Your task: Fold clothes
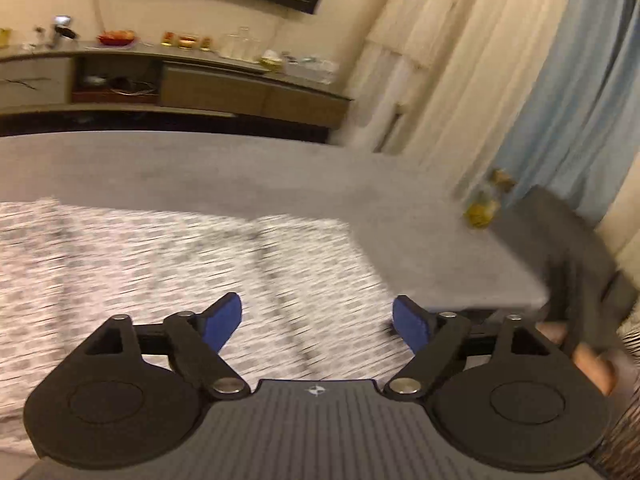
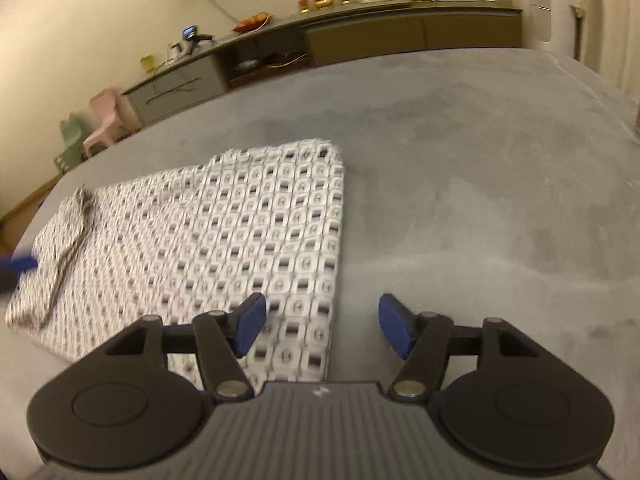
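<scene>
Now your left gripper (image 1: 318, 322) has its blue pads (image 1: 224, 322) wide apart with nothing between them; it hangs over the patterned garment (image 1: 160, 264), which is blurred in this view. Your right gripper (image 2: 322, 326) also stands apart and empty, above the near right corner of the same garment (image 2: 224, 240). The garment lies folded and flat on the grey bed (image 2: 480, 200), towards its left side, with one straight edge running away from you. Behind the bed a long sideboard (image 2: 360, 36) stands by the wall.

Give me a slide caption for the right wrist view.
Open right tongs above a folded patterned garment on a grey bed.
</scene>
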The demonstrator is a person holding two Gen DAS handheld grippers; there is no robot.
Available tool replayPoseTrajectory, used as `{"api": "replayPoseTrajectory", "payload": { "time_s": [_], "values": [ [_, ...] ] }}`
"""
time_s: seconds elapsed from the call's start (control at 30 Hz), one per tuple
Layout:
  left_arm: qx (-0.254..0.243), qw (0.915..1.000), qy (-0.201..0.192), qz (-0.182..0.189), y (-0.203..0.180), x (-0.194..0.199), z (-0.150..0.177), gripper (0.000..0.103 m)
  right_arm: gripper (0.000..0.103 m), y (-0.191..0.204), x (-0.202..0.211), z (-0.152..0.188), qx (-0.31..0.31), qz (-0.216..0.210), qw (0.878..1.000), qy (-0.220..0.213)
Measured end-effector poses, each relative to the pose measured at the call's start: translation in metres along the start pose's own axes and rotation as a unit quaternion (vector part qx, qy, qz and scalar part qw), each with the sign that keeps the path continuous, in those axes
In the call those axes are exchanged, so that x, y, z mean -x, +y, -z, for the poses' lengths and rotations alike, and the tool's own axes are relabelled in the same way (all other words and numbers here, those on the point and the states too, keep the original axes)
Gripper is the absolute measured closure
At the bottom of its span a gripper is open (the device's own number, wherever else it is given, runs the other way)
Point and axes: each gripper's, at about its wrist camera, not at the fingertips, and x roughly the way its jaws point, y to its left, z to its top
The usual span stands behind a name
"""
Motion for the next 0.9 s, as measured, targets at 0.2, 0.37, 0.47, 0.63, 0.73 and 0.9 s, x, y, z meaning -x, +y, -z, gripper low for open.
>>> {"api": "replayPoseTrajectory", "payload": {
  "time_s": [0.2,0.37,0.47,0.63,0.73,0.9],
  "values": [
    [-0.065,0.9939,0.081,-0.035,-0.07,-0.098,-0.034,0.016,0.053,0.032,0.006,0.018,0.079,-0.004,0.997,-0.016],
    [-0.136,0.9736,0.168,-0.074,-0.109,-0.179,-0.032,0.028,0.091,0.034,0.014,0.024,0.118,-0.001,0.992,-0.054],
    [-0.16,0.9686,0.168,-0.088,-0.114,-0.187,-0.029,0.068,0.093,0.032,0.021,0.021,0.117,-0.021,0.991,-0.068],
    [-0.125,0.9828,0.108,-0.082,-0.097,-0.143,-0.044,0.099,0.095,0.038,0.048,0.02,0.123,-0.078,0.98,-0.134],
    [-0.053,0.9938,0.049,-0.085,-0.06,-0.084,-0.059,0.099,0.091,0.043,0.08,0.026,0.127,-0.152,0.957,-0.211],
    [0.107,0.9853,-0.001,-0.133,0.05,-0.015,-0.041,0.097,0.055,0.054,0.08,0.031,0.13,-0.211,0.947,-0.206]
  ]
}}
